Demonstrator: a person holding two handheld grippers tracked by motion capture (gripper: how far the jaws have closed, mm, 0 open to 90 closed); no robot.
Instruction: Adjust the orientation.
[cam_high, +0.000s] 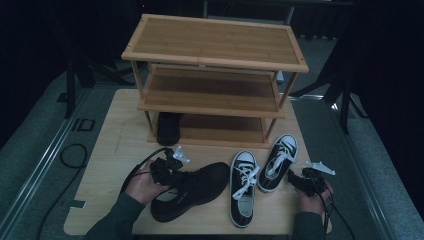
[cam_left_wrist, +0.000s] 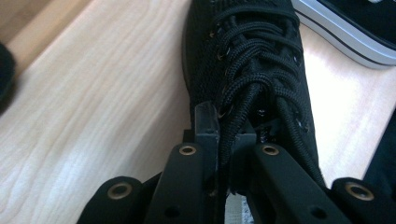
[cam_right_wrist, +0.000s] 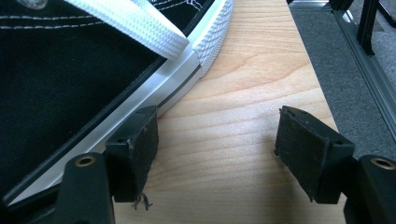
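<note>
At the lower left of the high view, we see the left hand (cam_high: 141, 186) tilt the left gripper (cam_high: 167, 169) down onto the black mesh shoe (cam_high: 192, 189), which lies toe-right on the table (cam_high: 105, 165). In the left gripper view, its jaws are pressed nearly together, pinching the shoe's black laces (cam_left_wrist: 243, 105) by the tongue. At lower right, the right gripper (cam_right_wrist: 217, 149) rests level, jaws spread, its one pad just beside the white-soled sneaker (cam_right_wrist: 70, 79).

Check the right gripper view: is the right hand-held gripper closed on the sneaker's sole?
No: the right hand-held gripper has its jaws wide apart over bare table, with the sneaker beside one jaw.
</note>
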